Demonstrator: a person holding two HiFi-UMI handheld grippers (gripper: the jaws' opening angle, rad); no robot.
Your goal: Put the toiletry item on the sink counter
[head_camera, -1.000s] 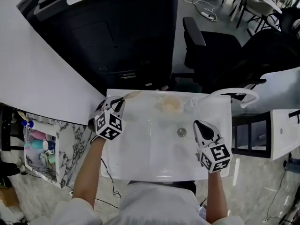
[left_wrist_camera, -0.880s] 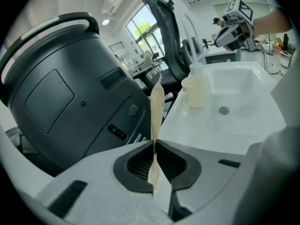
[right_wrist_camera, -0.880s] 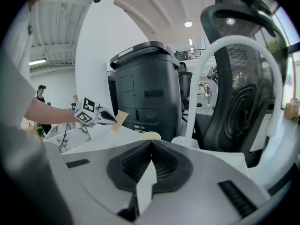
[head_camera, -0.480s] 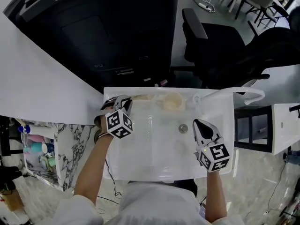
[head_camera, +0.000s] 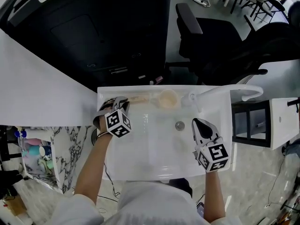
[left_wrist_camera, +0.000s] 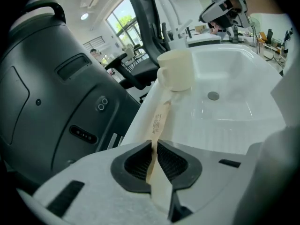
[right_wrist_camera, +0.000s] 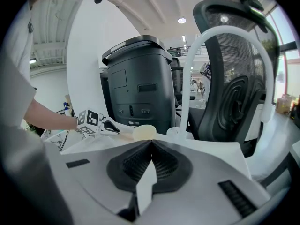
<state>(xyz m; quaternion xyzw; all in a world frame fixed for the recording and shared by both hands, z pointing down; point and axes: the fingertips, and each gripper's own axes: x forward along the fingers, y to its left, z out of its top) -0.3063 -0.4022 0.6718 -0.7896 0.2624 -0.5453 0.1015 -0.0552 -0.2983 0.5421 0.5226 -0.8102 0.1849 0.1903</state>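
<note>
The toiletry item [left_wrist_camera: 159,121] is a long, flat beige packet. My left gripper [left_wrist_camera: 153,156] is shut on its near end. The packet [head_camera: 138,99] lies along the back rim of the white sink [head_camera: 140,168], and its far end reaches a cream cup [head_camera: 168,99] standing on that rim. The left gripper [head_camera: 123,101] is at the sink's back left corner. Over the sink's right side hovers my right gripper [head_camera: 198,124], shut with nothing between its jaws [right_wrist_camera: 151,146]. From the right gripper view the cup [right_wrist_camera: 144,132] and the left gripper [right_wrist_camera: 110,127] show beyond the basin.
A curved white faucet [head_camera: 226,91] rises at the back right, and the drain [head_camera: 180,125] sits mid-basin. A large black machine [head_camera: 93,32] stands behind the sink, a black office chair [head_camera: 220,36] beside it. A marble-patterned shelf with bottles [head_camera: 37,149] is at the left.
My left gripper has shifted slightly right along the back rim with the packet, bringing its tip up to the cup. The right gripper has barely moved.
</note>
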